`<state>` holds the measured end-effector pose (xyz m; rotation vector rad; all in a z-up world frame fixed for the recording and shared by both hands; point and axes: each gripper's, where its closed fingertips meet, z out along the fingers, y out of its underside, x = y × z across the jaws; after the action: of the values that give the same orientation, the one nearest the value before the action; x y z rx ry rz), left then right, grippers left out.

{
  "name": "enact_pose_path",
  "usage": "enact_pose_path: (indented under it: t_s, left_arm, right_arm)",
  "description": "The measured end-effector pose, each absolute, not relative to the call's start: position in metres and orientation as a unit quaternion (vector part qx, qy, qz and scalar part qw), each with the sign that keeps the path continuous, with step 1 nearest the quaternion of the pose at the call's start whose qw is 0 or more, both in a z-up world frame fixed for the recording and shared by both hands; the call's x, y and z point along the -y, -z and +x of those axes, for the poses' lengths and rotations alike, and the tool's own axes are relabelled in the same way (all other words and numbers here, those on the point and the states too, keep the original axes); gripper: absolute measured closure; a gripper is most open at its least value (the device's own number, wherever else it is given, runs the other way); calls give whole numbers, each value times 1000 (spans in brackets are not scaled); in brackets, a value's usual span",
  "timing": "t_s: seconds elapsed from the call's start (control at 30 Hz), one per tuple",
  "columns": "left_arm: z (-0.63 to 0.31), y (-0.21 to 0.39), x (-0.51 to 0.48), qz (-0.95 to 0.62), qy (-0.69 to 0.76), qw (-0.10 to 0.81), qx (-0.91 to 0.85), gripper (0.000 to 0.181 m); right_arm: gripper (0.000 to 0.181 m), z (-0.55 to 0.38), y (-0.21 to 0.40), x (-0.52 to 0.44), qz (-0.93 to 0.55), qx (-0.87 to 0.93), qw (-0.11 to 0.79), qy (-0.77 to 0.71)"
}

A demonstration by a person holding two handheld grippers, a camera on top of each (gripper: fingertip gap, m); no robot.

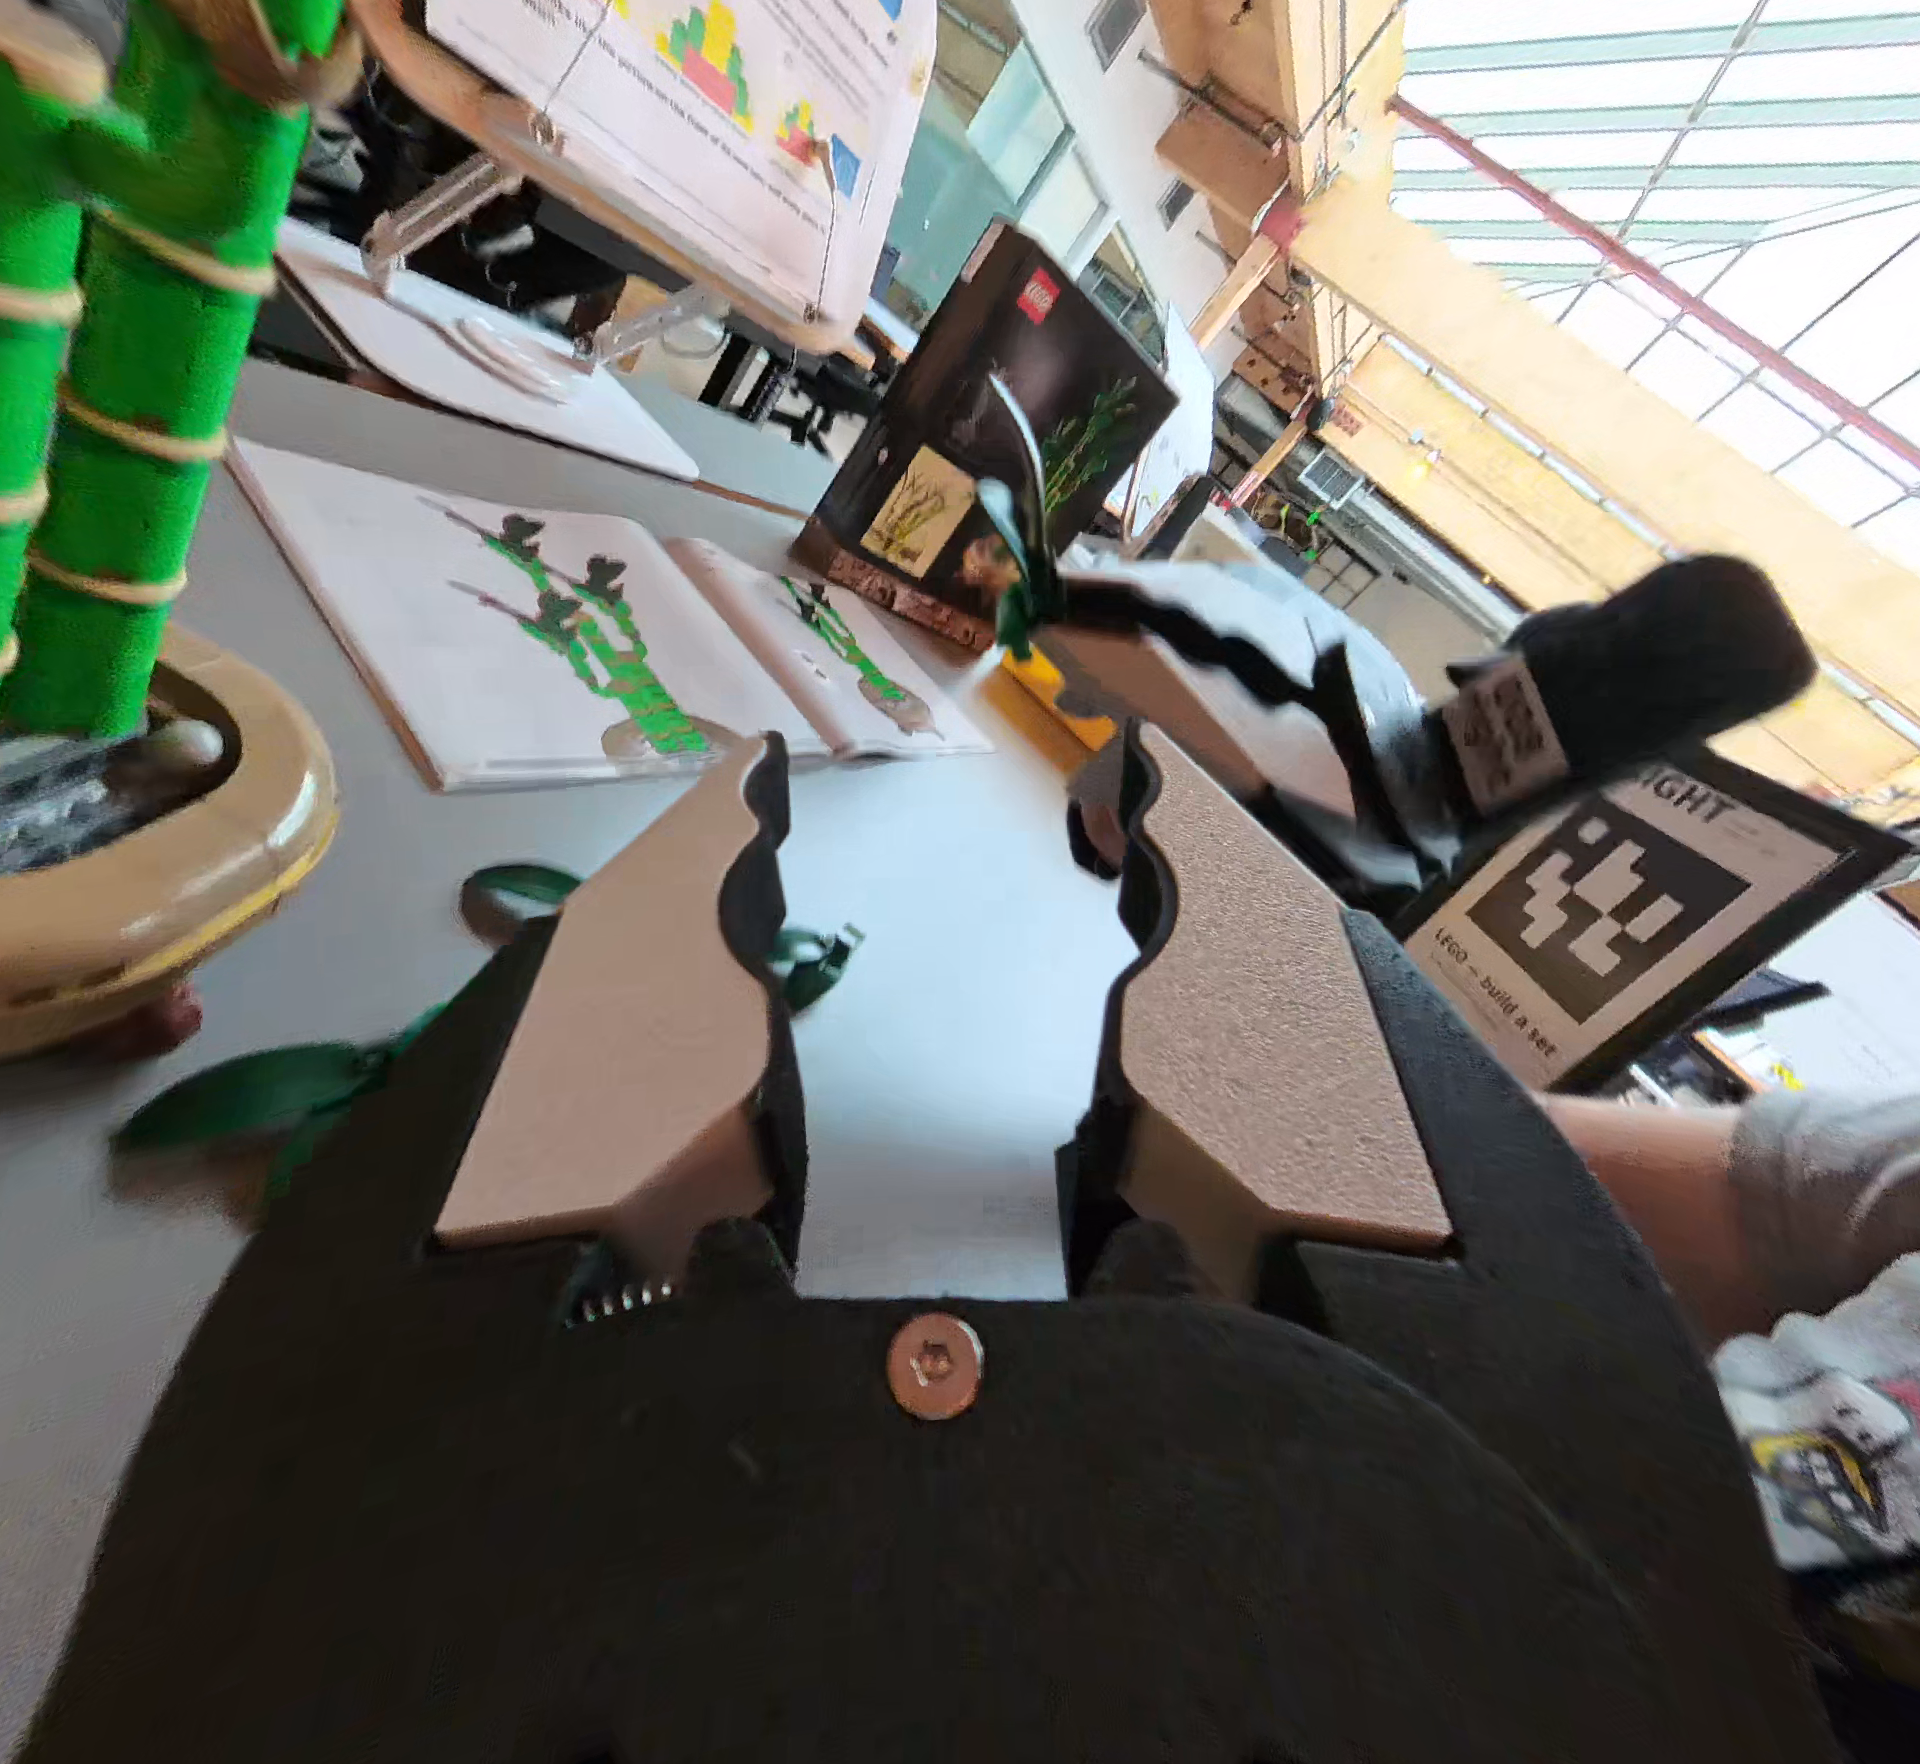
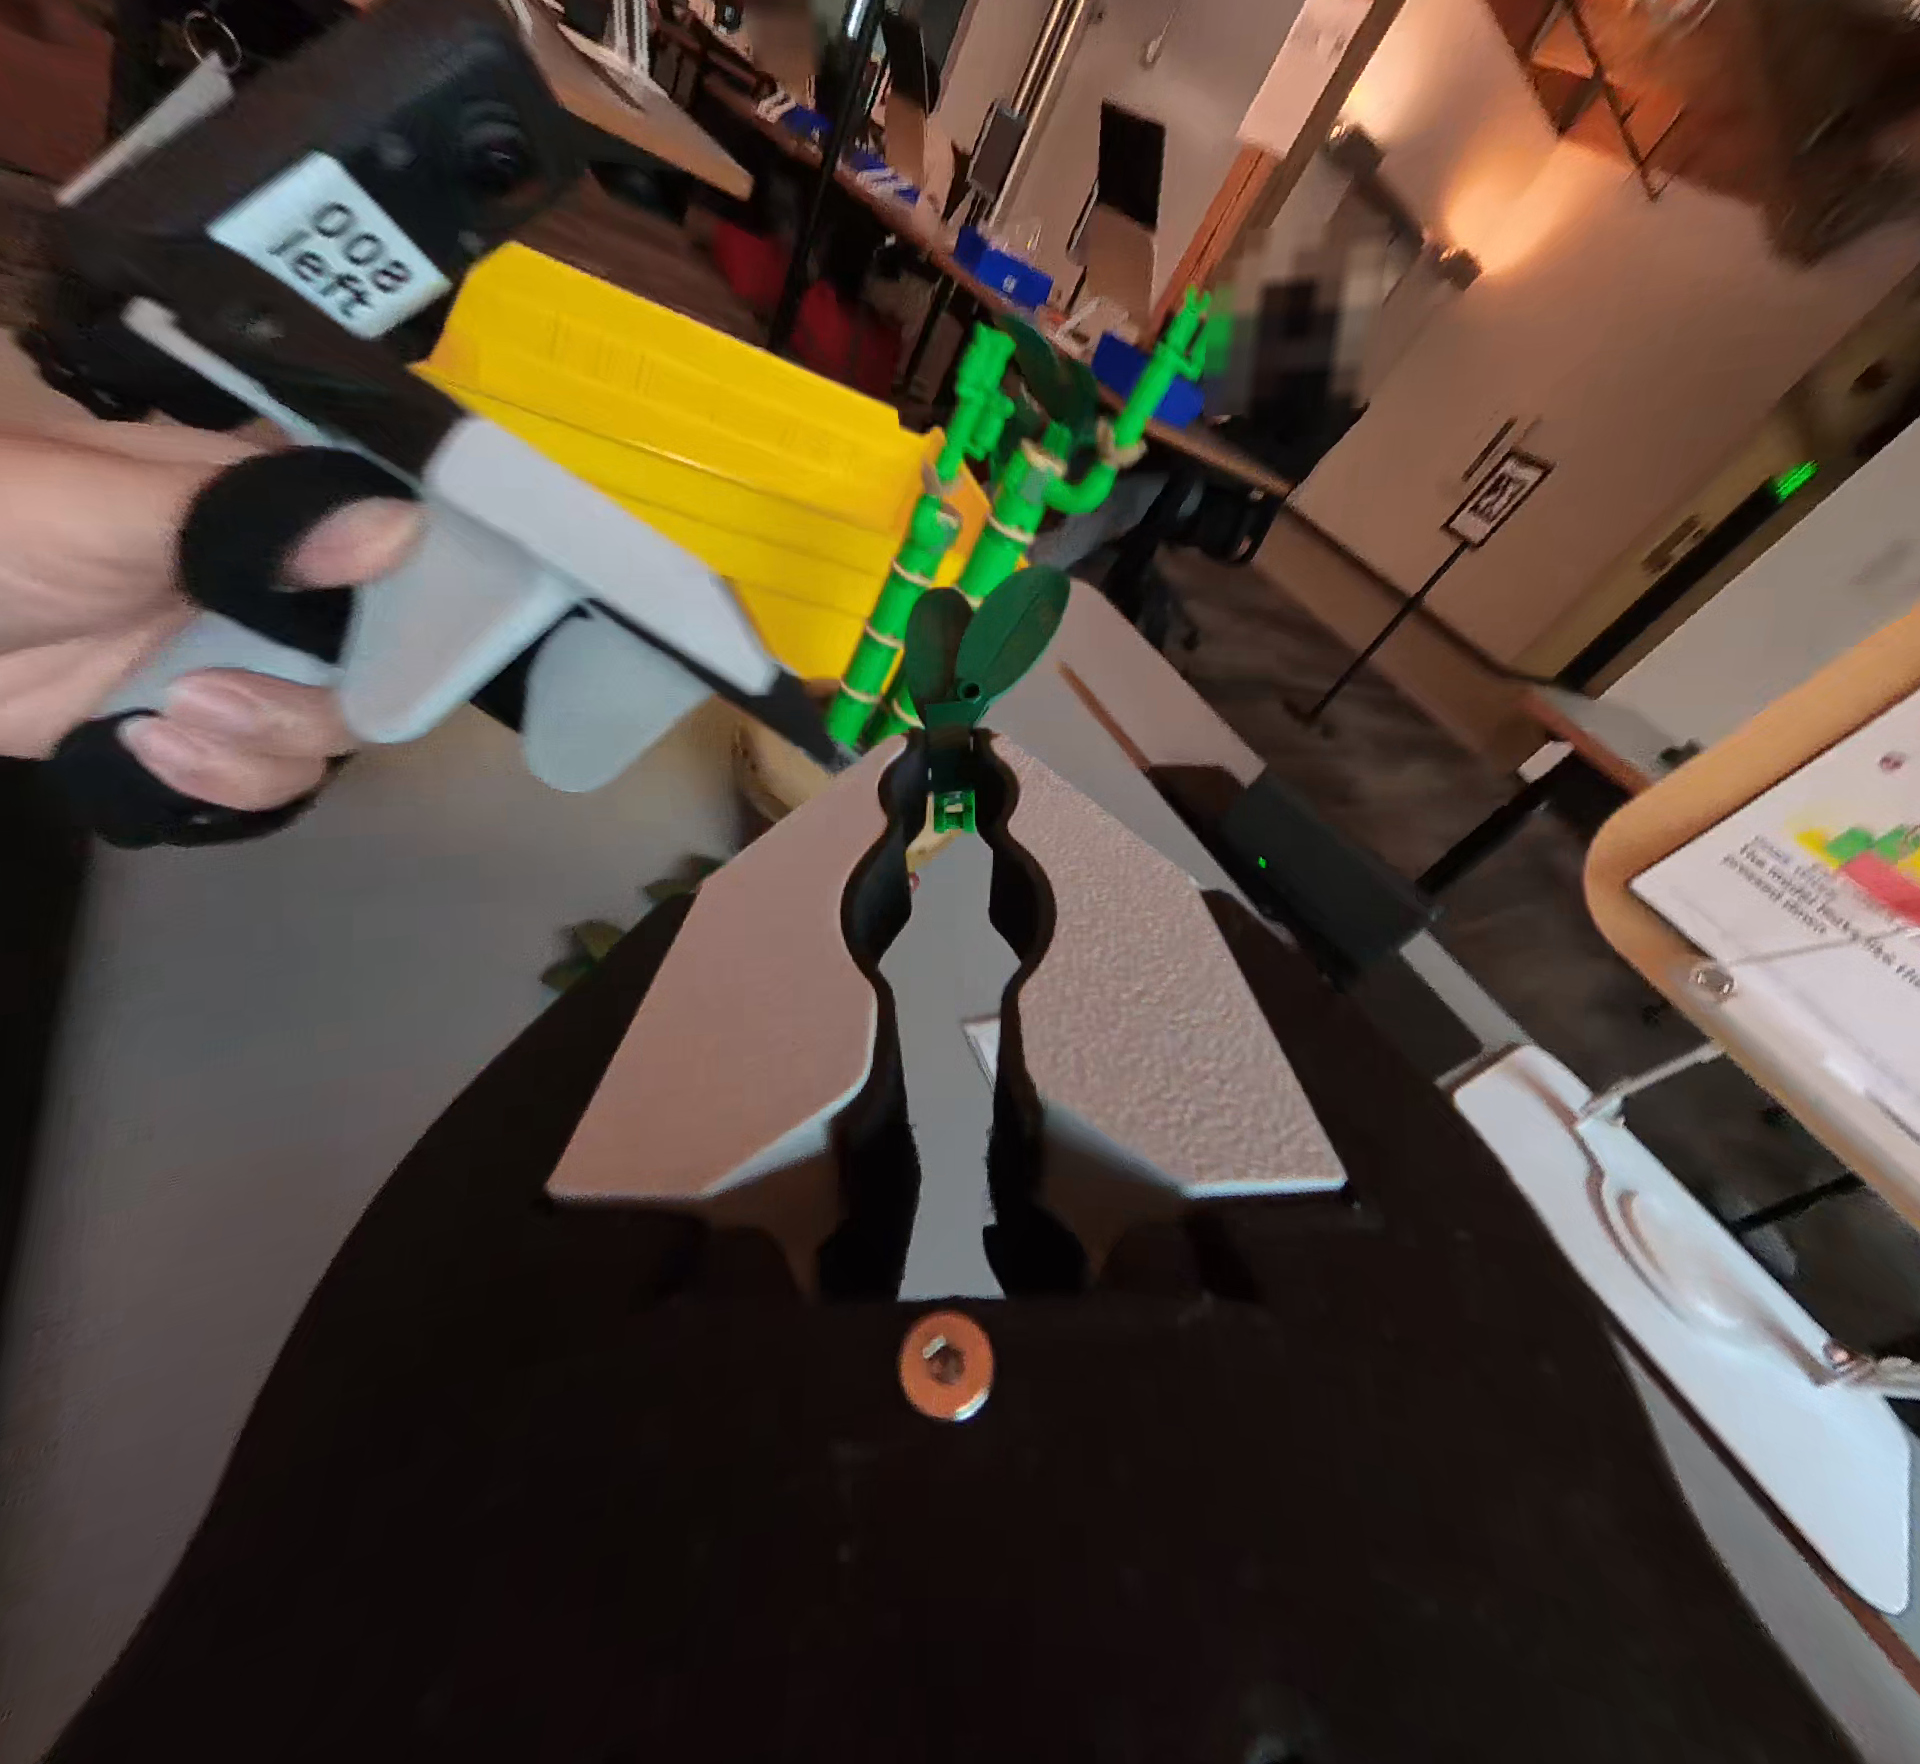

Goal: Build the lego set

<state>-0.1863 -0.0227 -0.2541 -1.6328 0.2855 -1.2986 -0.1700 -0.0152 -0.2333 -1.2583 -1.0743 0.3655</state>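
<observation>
The green bamboo Lego model (image 1: 135, 343) stands in its tan pot (image 1: 208, 883) at the left; it also shows in the right wrist view (image 2: 977, 488), straight ahead. My left gripper (image 1: 951, 769) is open and empty above the table. My right gripper (image 2: 951, 764) is shut on a dark green leaf piece (image 2: 997, 634) with a small bright green clip, held in the air in front of the model. In the left wrist view the right gripper (image 1: 1081, 597) shows at the right with the leaf piece (image 1: 1013, 509) at its tip.
Loose dark green leaves (image 1: 249, 1101) lie on the white table near the pot. An open instruction booklet (image 1: 582, 634), the dark Lego box (image 1: 987, 426) and a sheet on a stand (image 1: 727, 31) are behind. A yellow bin (image 2: 675, 426) sits beyond the left gripper (image 2: 468, 519).
</observation>
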Motion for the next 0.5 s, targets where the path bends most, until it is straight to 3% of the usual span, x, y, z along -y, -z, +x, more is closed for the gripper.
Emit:
enact_pose_path:
  t_s: [0.2,0.3,0.4,0.5]
  left_arm:
    - [-179,227,24,-638,585,481,-137,141]
    - [-175,223,31,-626,604,468,-155,166]
    - [-180,224,34,-632,601,455,-179,169]
    - [-186,225,43,-659,595,400,-229,170]
  right_arm:
    - [175,-185,226,29,-520,477,697,-127]
    - [174,-188,225,33,-507,486,702,-118]
    - [157,-193,232,43,-490,521,684,-143]
    - [156,-192,246,50,-526,540,605,-257]
